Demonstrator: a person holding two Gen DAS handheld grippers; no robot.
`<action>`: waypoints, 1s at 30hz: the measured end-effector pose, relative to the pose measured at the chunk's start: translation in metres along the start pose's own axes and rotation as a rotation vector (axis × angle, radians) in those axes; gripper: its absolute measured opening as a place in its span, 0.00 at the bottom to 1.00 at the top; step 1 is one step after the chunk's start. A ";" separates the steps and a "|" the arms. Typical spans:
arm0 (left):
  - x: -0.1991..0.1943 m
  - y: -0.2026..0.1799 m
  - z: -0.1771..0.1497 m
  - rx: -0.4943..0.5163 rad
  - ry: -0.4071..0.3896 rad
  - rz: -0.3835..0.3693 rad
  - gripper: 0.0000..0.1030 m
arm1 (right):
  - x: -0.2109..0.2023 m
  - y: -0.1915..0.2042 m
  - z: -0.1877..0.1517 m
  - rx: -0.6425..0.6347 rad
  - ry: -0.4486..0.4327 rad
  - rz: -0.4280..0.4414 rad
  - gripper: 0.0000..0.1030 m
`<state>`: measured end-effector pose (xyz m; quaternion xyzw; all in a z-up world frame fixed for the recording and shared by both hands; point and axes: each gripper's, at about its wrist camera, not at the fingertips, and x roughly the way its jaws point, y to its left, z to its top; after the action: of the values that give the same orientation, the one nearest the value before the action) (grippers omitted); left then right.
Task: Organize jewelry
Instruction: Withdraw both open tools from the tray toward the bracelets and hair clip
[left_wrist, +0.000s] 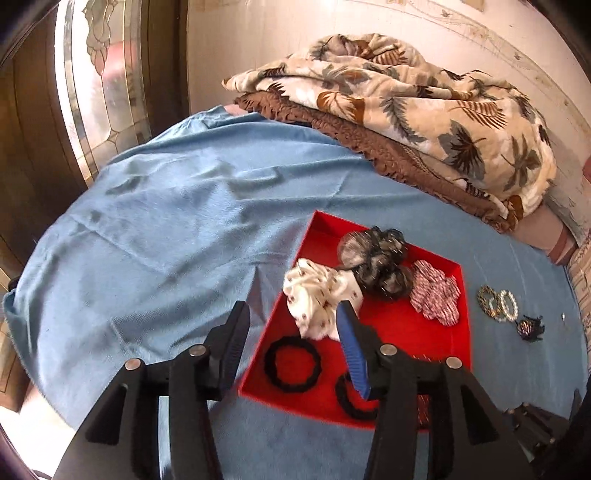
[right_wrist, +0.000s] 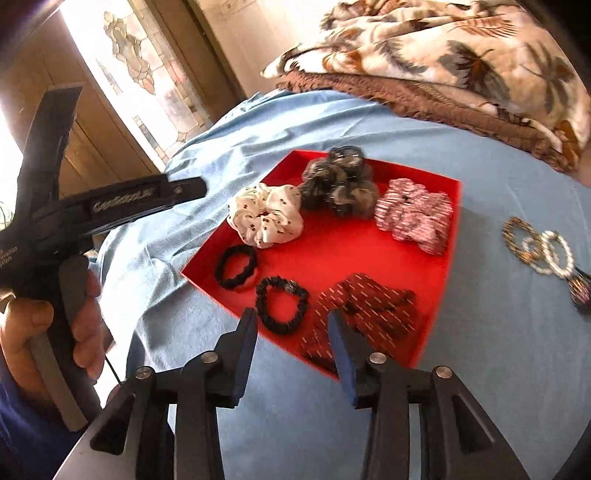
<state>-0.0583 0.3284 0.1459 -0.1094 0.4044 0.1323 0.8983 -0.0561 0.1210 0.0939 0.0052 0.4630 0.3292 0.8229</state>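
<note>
A red tray (right_wrist: 417, 295) lies flat on the blue sheet (left_wrist: 166, 221), one corner toward the brown blanket (left_wrist: 369, 140) and the opposite corner toward the grippers, so its diagonal runs away from the cameras.

In the tray are six hair ties. Along the far side sit three puffy scrunchies: a white one (right_wrist: 266, 214) at the tray's left, a grey-black one (right_wrist: 340, 184) in the middle touching it, and a pink striped one (right_wrist: 413, 214) by the right wall. Nearer lie two thin black ties (right_wrist: 236, 266), both flat as rings, the second (right_wrist: 282, 304) just beside the first. A dark red scrunchie (right_wrist: 365, 314) with white dashes lies stretched out in the near corner, its long axis slanting from the near wall toward the tray's middle.

Right of the tray, on the sheet, are three beaded bracelets (right_wrist: 543, 251) touching one another and one small dark clip (left_wrist: 530, 328) near them.

The left gripper (left_wrist: 291, 325) hangs over the tray's left edge, fingers parted with nothing between them. The right gripper (right_wrist: 291, 325) hangs over the near corner, fingers also apart and empty. A hand (right_wrist: 37, 332) holds the left gripper's handle.

Beyond the tray a leaf-print blanket (left_wrist: 424, 103) is piled on the brown one.
</note>
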 end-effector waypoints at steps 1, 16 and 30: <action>-0.006 -0.004 -0.005 0.009 -0.004 0.002 0.48 | -0.007 -0.004 -0.005 0.006 -0.007 -0.011 0.42; -0.075 -0.091 -0.067 0.138 -0.054 -0.060 0.57 | -0.094 -0.093 -0.078 0.213 -0.103 -0.178 0.48; -0.087 -0.142 -0.096 0.293 -0.051 -0.053 0.58 | -0.130 -0.148 -0.109 0.358 -0.161 -0.225 0.51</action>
<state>-0.1347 0.1531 0.1624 0.0156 0.3935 0.0509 0.9178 -0.1064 -0.0984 0.0834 0.1259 0.4447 0.1462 0.8747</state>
